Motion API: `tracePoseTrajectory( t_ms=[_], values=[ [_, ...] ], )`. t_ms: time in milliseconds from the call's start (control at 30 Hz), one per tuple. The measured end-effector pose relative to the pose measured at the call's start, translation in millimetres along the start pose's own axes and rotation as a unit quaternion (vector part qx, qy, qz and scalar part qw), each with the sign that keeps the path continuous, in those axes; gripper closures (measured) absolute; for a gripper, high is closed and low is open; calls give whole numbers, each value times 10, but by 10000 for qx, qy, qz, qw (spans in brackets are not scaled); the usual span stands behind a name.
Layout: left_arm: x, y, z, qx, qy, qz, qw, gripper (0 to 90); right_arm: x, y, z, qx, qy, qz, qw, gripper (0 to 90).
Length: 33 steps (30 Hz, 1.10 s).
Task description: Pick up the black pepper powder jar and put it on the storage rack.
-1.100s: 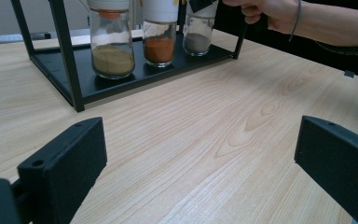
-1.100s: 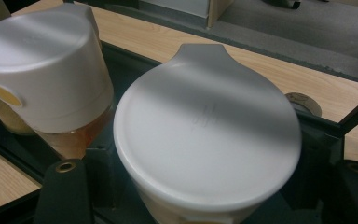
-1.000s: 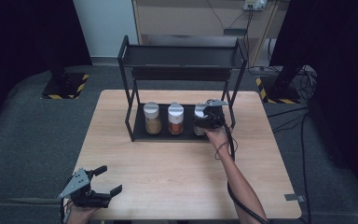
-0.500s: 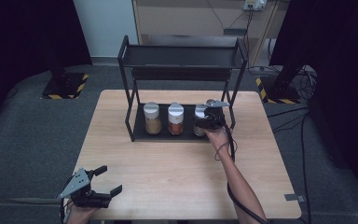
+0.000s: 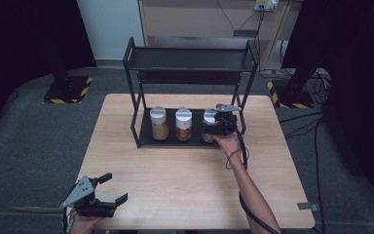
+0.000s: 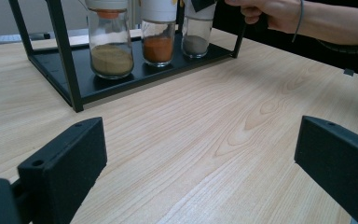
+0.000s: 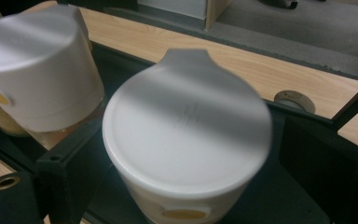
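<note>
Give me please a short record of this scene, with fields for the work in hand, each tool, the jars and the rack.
work in hand: placing the third jar on the lower shelf of the rack
right tool: at the third jar, jaws have just opened, jar stands between them, pads look clear of its white lid
left tool: open, holds nothing, at the near left table edge
jars: three in a row, white lids; tan, orange-red, grey contents
rack: black, two levels, top shelf bare
</note>
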<state>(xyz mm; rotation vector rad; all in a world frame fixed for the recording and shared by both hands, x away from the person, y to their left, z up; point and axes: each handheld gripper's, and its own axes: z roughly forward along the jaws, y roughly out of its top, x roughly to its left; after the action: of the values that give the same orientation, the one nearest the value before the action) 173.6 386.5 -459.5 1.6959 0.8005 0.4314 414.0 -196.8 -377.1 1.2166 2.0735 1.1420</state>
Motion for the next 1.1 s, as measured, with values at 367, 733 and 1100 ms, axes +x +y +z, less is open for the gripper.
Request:
tracePoseTrajectory(
  t_ms=[367, 733, 1100],
  values=[
    [-4, 2, 2, 3, -4, 12, 10000, 12, -34, 211, -289, -223, 145, -187, 9995, 95],
    [-4, 2, 2, 2, -6, 13, 10000, 13, 46, 374, -584, -504, 417, -516, 9965, 96],
    [-3, 4, 8, 6, 33, -49, 10000, 13, 77, 335, -910, -671, 675, -704, 9930, 96]
  ],
)
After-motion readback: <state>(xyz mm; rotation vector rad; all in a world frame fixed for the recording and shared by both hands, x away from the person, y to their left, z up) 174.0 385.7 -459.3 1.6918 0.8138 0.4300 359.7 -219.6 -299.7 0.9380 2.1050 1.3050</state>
